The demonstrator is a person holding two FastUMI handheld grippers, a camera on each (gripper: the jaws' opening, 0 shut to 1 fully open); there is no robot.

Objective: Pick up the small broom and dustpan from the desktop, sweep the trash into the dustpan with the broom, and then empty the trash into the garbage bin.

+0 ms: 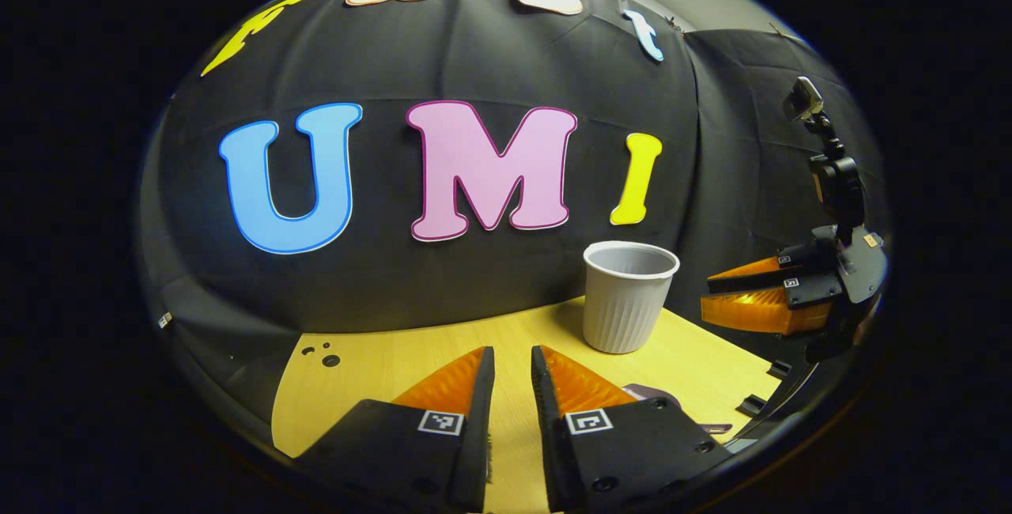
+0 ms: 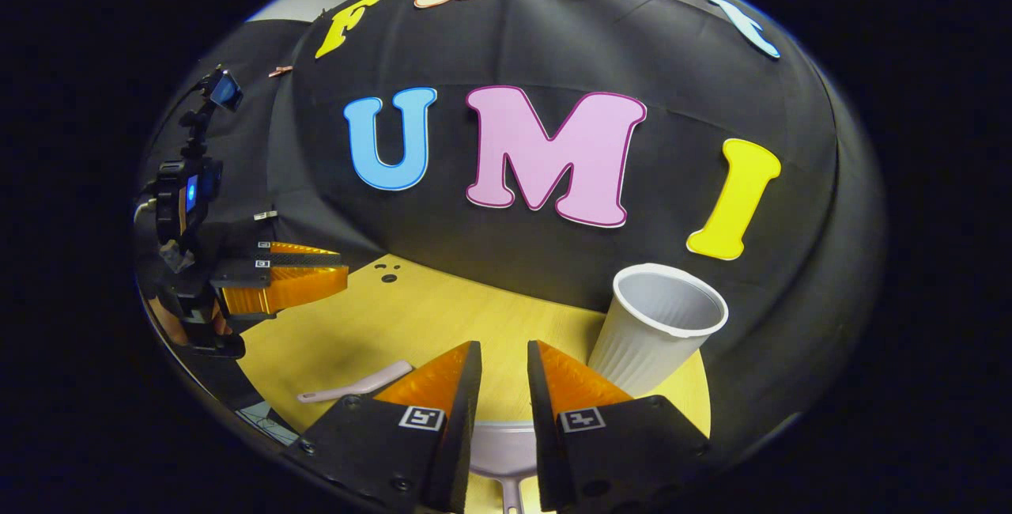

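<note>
Our left gripper (image 1: 512,372) hangs above the pale wooden desktop (image 1: 379,368) with its fingers drawn near each other, a narrow gap left between them and nothing in it. Our right gripper (image 2: 504,368) has its fingers the same way, close but apart, holding nothing.

In the left gripper view, the ribbed white plastic cup that serves as the garbage bin (image 1: 627,295) stands upright ahead and a little to the right, near the black cloth wall (image 1: 474,47). The right gripper shows at the far right of that view, beside the cup.

In the right gripper view, the pale pink broom handle (image 2: 356,382) lies flat on the desktop to the left of our fingers. The pale dustpan (image 2: 502,451) lies just below and between the fingers, partly hidden by them. The cup stands just right of the right-hand finger, and the left gripper hovers at the far left.
</note>
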